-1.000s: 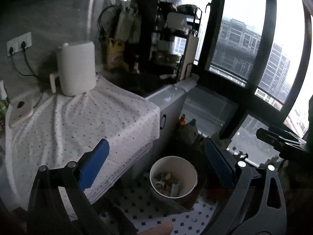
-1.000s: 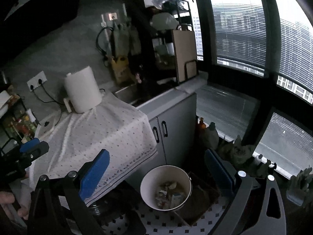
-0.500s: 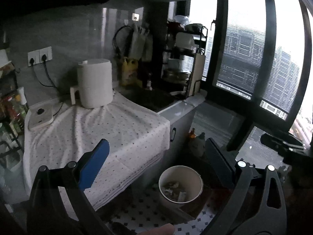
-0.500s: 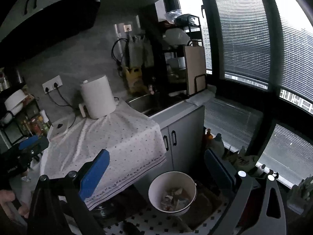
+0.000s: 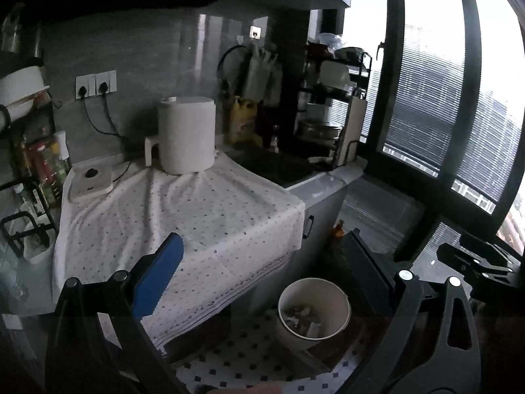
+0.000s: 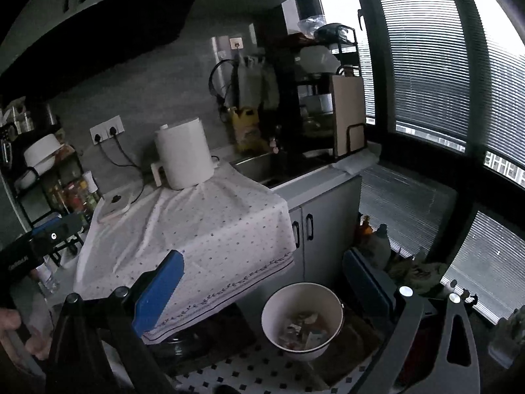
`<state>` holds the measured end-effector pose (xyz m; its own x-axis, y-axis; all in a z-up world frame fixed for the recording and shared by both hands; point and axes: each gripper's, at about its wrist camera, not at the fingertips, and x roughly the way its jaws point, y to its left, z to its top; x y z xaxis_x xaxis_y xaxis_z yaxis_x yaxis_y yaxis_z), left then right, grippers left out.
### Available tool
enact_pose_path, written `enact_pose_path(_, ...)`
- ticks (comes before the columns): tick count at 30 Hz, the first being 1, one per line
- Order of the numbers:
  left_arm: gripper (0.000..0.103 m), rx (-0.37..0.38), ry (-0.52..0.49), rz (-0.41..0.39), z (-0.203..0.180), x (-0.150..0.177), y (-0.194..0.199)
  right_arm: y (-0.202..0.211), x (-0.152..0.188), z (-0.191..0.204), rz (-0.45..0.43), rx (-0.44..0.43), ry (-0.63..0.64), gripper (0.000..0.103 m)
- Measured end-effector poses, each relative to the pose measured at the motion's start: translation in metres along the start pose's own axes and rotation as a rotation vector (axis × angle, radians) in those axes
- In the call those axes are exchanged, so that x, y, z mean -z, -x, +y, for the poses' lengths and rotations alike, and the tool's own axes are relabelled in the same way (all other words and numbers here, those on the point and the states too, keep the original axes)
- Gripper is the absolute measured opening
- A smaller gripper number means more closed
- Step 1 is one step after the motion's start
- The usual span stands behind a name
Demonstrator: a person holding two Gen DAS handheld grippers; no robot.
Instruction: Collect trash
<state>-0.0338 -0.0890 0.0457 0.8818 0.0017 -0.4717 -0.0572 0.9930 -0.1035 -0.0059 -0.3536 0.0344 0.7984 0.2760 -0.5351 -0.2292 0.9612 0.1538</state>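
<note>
A round white bin (image 5: 313, 312) with scraps of trash (image 5: 300, 318) inside stands on the tiled floor below the counter; it also shows in the right wrist view (image 6: 303, 320). My left gripper (image 5: 262, 272) is open and empty, held high above the floor near the counter's front edge. My right gripper (image 6: 262, 275) is open and empty too, above and in front of the bin. The right gripper's body shows at the right edge of the left wrist view (image 5: 479, 259). The left gripper's body shows at the left edge of the right wrist view (image 6: 42, 239).
A counter draped in a dotted white cloth (image 5: 183, 213) carries a white appliance (image 5: 187, 134) and a small white device (image 5: 90, 182). A sink (image 6: 272, 167) and dish rack (image 6: 325, 98) lie behind. Bottles (image 6: 377, 239) stand by the window. A shelf rack (image 5: 29, 170) stands left.
Both grippers have risen and drawn back from the bin, so the counter, wall and upper cabinets now fill more of both views. Both stay open and empty.
</note>
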Motion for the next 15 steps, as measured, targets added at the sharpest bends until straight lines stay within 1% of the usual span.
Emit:
enact_pose_path(4,0.097,0.003,-0.002,0.009,-0.002,-0.001,-0.005,-0.006,-0.003,0.002,0.01,-0.008,0.008,0.095)
enact_pose_path(15,0.097,0.017,0.0,0.003,-0.006,-0.002,-0.007,-0.012,-0.003,0.009,0.012,-0.015,0.029,0.095)
